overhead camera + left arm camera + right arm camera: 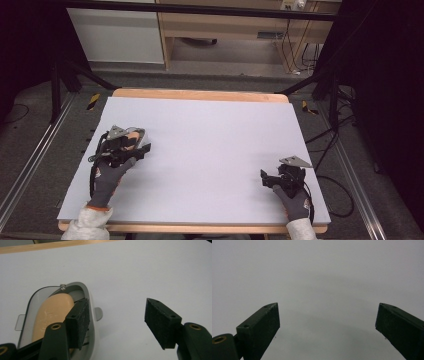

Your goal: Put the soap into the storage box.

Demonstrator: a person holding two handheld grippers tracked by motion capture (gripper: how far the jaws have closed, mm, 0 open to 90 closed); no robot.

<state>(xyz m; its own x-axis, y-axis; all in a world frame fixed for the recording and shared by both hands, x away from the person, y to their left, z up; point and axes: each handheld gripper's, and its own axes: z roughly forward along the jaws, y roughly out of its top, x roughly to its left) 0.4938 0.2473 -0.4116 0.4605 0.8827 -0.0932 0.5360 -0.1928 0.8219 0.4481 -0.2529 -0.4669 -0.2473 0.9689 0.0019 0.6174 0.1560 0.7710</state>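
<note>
A grey oval dish (88,293) holding a tan bar (53,312) lies at the left of the pale mat (210,140). In the high view the tan bar (134,134) peeks out beside my left gripper (136,143). That left gripper (116,308) is open: one jaw hangs over the dish's near rim, the other over bare mat. A small tab (99,313) sticks out from the dish's side. My right gripper (267,179) rests low at the right front of the mat. The right gripper (327,315) is open with bare mat between its jaws.
The mat covers a wooden table whose far edge (200,94) shows. Black frame posts (55,90) stand at both sides. Cables (330,145) trail on the floor at the right. A wooden cabinet (225,30) stands beyond the table.
</note>
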